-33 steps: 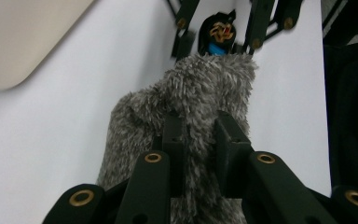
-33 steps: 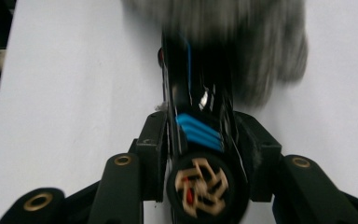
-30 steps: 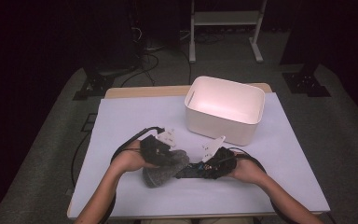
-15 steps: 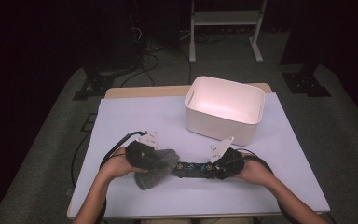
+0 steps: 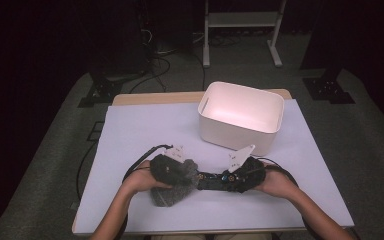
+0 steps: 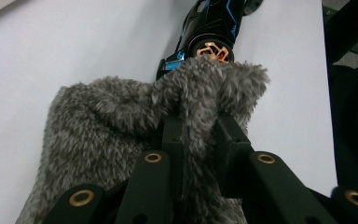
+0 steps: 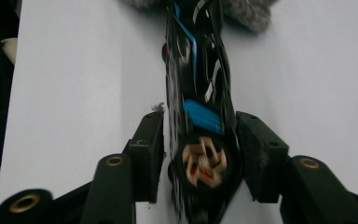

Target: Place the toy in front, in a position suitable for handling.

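1. Grey fleece is what the left gripper (image 6: 198, 135) has: its jaws are pressed together on a fold at the open edge of the fuzzy pouch (image 6: 121, 126), the rest of which sags below and to the gripper's left onto the table (image 6: 51, 46). The bite looks shallow and the pile slippery, so a tug from the other hand could pull the fold free.
2. Just beyond that fold, the black and blue toy car (image 6: 209, 32) touches the pouch rim with one orange wheel. If the mouth is not held open, I expect the car to push the cloth ahead of it rather than slide inside.
3. The right gripper (image 7: 198, 140) has the car (image 7: 198, 84) between its jaws, which have just been opening. The car's sides still appear to meet the pads, but the hold is loosening. If they let go before the car is inside the pouch, it may drop or roll on its wheels across the smooth table, away from the pouch.
4. Farther off, beyond both grippers in the high view, stands the white bin (image 5: 241, 116). A car that rolls free could run up against it, or head for the table edge.
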Demonstrator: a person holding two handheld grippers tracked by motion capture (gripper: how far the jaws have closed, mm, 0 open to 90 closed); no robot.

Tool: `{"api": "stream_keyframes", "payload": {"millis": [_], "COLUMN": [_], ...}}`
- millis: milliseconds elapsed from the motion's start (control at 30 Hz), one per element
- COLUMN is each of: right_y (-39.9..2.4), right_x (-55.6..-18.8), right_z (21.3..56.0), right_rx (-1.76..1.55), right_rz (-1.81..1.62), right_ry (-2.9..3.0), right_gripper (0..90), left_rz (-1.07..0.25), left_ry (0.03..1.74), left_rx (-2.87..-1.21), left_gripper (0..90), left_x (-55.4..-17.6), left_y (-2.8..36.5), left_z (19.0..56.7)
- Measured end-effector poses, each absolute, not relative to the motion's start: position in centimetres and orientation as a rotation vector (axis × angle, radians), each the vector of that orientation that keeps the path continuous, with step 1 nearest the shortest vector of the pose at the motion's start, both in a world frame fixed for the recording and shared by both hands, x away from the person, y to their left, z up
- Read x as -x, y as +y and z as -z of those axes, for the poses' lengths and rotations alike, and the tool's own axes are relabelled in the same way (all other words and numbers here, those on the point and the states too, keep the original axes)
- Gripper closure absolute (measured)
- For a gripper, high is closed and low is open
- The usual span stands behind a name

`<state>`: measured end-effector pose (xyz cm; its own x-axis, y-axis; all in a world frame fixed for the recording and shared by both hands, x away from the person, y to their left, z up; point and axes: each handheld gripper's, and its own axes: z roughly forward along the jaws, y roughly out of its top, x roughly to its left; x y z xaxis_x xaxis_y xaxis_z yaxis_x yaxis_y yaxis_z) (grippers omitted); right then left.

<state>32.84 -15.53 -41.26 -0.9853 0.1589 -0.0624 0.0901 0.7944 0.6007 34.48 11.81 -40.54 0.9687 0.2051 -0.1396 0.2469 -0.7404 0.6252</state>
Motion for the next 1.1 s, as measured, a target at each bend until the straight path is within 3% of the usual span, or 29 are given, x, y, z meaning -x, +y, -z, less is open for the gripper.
{"api": "stream_keyframes", "payload": {"millis": [167, 367, 667, 1100], "right_y": [-12.7, -9.6, -9.6, -9.6], "right_x": [-33.4, -34.1, -35.1, -35.3], "right_z": [40.9, 41.1, 41.0, 39.4], "right_rx": [-0.140, -0.104, -0.107, -0.166], "right_rz": [-0.858, -0.702, -0.814, -1.199], "right_ry": [2.896, 2.944, 2.982, 2.856], "right_gripper": [48.6, 51.6, 55.6, 55.6], "left_rz": [0.086, 0.110, 0.045, -0.098], "left_ry": [0.331, 0.353, 0.390, 0.270], "left_rx": [-2.416, -2.364, -2.341, -2.369], "left_gripper": [76.8, 76.1, 78.7, 79.1], "left_x": [-34.6, -35.1, -35.2, -34.5], "left_y": [11.9, 12.5, 13.1, 12.6], "left_z": [40.5, 41.0, 40.7, 32.9]}}
